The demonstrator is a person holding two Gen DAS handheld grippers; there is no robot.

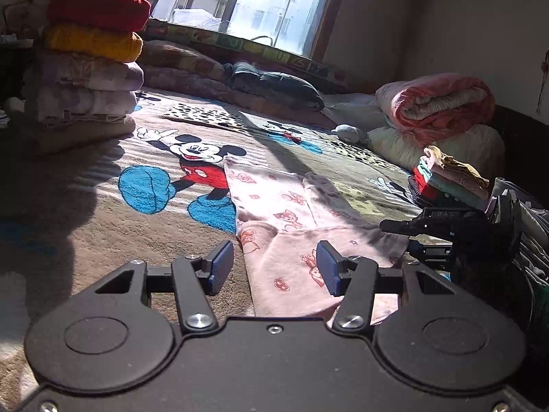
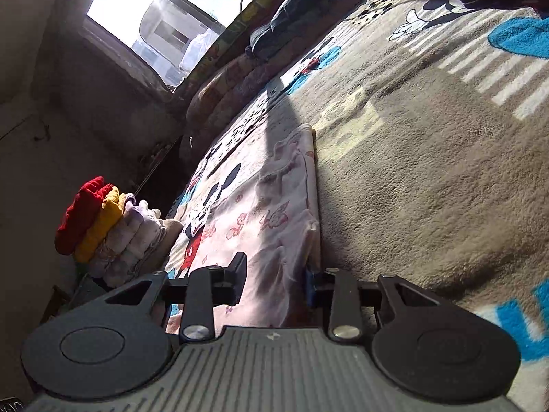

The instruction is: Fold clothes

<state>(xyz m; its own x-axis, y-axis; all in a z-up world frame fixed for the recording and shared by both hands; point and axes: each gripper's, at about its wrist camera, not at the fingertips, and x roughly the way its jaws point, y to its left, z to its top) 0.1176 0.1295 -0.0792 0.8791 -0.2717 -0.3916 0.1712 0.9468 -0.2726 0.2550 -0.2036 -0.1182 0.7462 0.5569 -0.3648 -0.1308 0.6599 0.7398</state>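
The pink garment [image 1: 291, 213] lies flat on the cartoon blanket [image 1: 113, 226]. Left gripper [image 1: 272, 267] fingers stand apart above its near edge. Only the left view shows the right gripper [image 2: 274, 279], fingers apart, straddling the garment's edge.

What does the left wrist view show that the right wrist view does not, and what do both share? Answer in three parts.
Only the left wrist view: the rolled pink quilt against the wall, a small pile of folded clothes on the right, and the right gripper reaching in from the side.

Only the right wrist view: a wide bare stretch of the cartoon blanket to the right of the garment.

Both: the pink printed garment lying flat, the tall stack topped red then yellow, the window, and open fingers; the left gripper hovers over the garment.
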